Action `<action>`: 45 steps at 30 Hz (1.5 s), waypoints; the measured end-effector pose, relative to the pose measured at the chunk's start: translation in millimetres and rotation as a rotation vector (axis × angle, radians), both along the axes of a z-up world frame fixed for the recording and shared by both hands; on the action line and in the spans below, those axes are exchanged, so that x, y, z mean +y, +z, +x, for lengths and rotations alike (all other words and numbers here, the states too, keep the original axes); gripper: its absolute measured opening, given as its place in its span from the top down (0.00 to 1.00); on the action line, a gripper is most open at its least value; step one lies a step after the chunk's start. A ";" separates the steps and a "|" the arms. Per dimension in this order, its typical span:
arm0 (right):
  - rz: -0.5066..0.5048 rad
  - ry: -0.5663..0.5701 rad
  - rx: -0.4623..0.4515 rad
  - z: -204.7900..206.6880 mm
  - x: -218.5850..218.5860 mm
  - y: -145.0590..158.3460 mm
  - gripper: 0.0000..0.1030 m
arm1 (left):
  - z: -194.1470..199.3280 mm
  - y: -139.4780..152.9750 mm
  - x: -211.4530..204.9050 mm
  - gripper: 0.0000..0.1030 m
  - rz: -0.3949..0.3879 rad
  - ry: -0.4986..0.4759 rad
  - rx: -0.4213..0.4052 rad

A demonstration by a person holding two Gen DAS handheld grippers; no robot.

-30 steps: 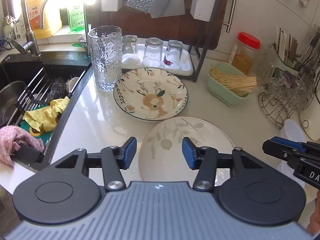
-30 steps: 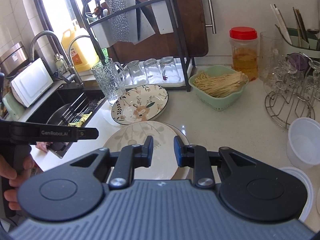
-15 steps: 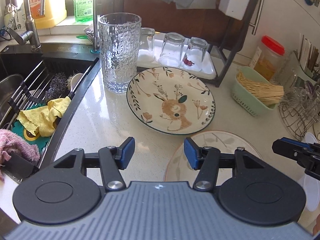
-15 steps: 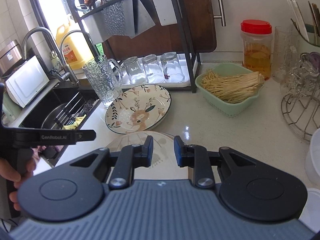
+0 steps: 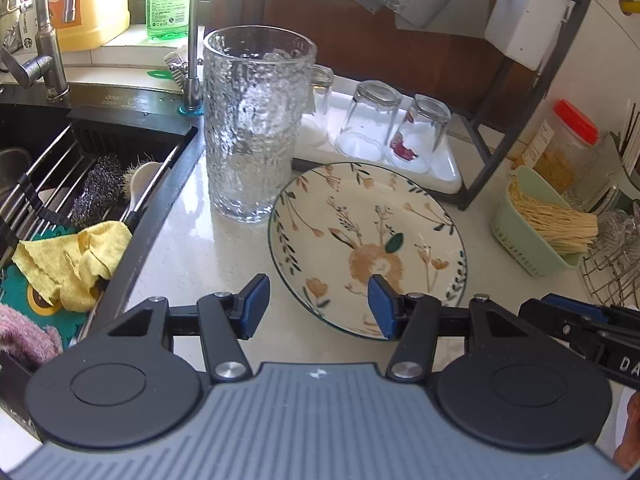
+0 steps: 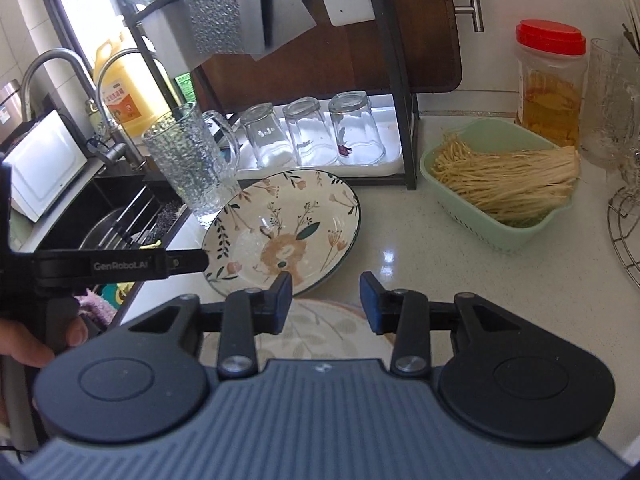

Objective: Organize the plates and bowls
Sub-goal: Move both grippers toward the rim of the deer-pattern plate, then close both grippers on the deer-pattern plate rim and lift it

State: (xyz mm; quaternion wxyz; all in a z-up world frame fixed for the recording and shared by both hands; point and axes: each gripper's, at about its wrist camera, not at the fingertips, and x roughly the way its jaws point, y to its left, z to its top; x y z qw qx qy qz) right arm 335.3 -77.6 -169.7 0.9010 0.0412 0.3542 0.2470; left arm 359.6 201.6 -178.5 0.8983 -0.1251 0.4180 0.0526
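A deep plate with a deer and flower pattern (image 5: 368, 248) lies on the pale counter; it also shows in the right wrist view (image 6: 284, 232). My left gripper (image 5: 318, 306) is open, its fingers straddling the plate's near left rim. My right gripper (image 6: 325, 302) is open just past the plate's near right rim, above a pale leaf-patterned plate (image 6: 316, 328) that my gripper body mostly hides. The left gripper's arm (image 6: 120, 266) reaches to the deer plate's left edge in the right wrist view.
A tall textured glass (image 5: 256, 120) stands left of the plate beside the sink (image 5: 80, 184). Upturned glasses (image 5: 368, 120) sit on a white tray under a black rack. A green basket of noodles (image 6: 500, 188), a red-lidded jar (image 6: 550, 80) and a wire rack (image 6: 626, 232) stand to the right.
Both grippers have moved forward toward the deer plate. My right gripper has opened wider. The leaf plate has slid under the gripper bodies in both views.
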 end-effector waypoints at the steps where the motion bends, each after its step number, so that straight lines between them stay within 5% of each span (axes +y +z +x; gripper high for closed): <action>1: 0.002 -0.007 0.006 5.1 1.3 -1.3 0.61 | 2.4 -1.3 4.5 0.41 0.002 0.003 0.004; 22: 0.051 -0.072 0.059 79.1 27.8 -47.3 0.61 | 52.5 -45.7 49.2 0.50 -0.098 -0.022 0.039; 31: 0.041 -0.077 0.092 92.7 40.4 -62.2 0.82 | 74.2 -55.9 42.6 0.67 -0.082 -0.067 0.051; 45: 0.108 -0.087 0.110 93.7 30.1 -59.8 0.82 | 78.8 -49.0 43.6 0.67 -0.138 -0.100 0.024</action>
